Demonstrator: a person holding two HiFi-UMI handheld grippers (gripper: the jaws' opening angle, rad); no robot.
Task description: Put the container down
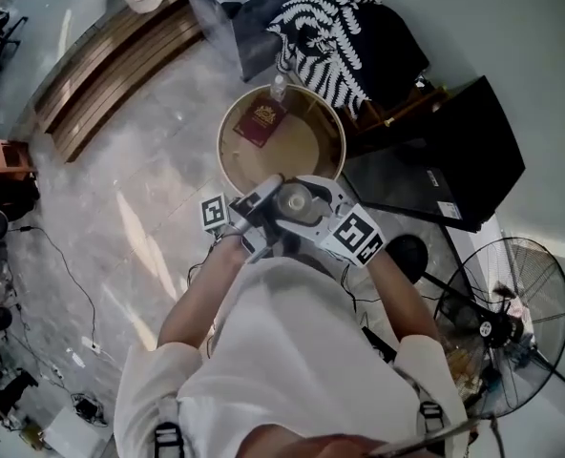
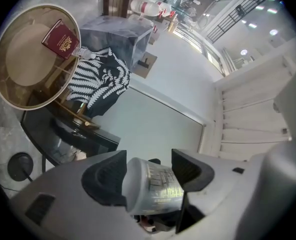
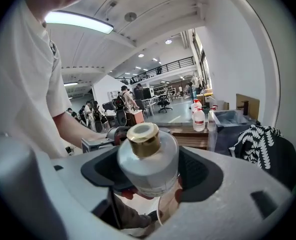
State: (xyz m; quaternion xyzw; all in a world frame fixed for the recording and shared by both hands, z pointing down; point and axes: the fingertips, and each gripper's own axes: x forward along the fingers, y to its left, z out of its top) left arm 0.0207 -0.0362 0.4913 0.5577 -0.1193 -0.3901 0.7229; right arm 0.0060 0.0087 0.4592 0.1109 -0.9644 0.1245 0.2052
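The container (image 1: 297, 199) is a frosted grey bottle with a gold cap (image 3: 143, 138), held in the air in front of the person's chest, just short of the round tan table (image 1: 332, 151). My right gripper (image 3: 150, 171) is closed on its wide body (image 3: 149, 166), cap towards the camera. My left gripper (image 2: 145, 176) has the container's labelled end (image 2: 153, 186) between its pads, and both pads touch it. In the head view the left gripper (image 1: 266, 206) and the right gripper (image 1: 323, 198) meet at the container from either side.
A red booklet (image 1: 261, 122) and a small clear bottle (image 1: 279, 88) lie on the table's far part. A black-and-white patterned cloth (image 1: 332, 36), a black cabinet (image 1: 454, 160) and a floor fan (image 1: 512, 322) stand to the right. Wooden benches (image 1: 120, 65) are at the far left.
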